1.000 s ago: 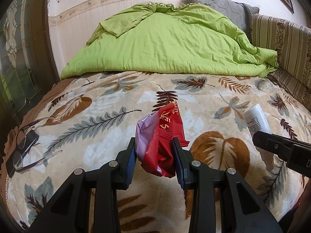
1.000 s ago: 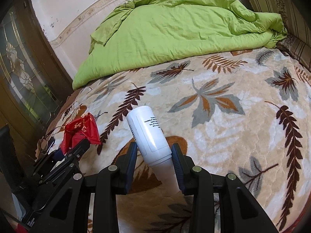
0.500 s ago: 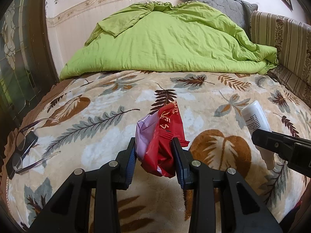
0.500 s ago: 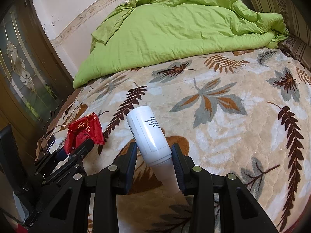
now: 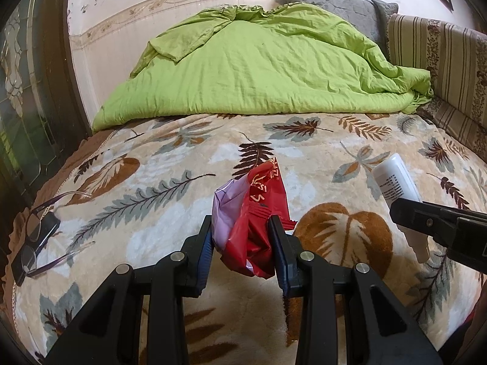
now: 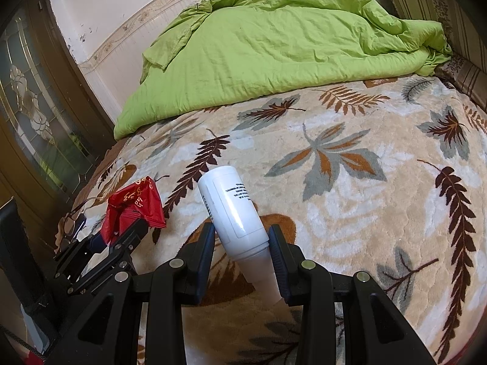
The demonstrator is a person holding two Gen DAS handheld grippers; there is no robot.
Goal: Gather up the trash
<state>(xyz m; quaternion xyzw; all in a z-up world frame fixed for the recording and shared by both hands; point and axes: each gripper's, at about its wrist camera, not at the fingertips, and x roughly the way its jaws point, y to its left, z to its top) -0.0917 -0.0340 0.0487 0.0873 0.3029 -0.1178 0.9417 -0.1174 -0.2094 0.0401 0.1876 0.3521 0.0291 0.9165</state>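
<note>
Gripping a crumpled red foil snack wrapper [image 5: 258,228] with a pale purple lining, our left gripper [image 5: 242,248] has it pinched between both fingers, most of it sticking up past the tips. Our right gripper [image 6: 242,258] clamps a white plastic bottle [image 6: 236,217] with a printed label near its neck, cap end pointing back toward us. Both hover above the cream plush leaf-patterned blanket [image 5: 304,152]. At its left edge lie dark-framed eyeglasses [image 5: 38,237]; beyond, a rumpled lime-green quilt [image 5: 258,70] is heaped against the wall
</note>
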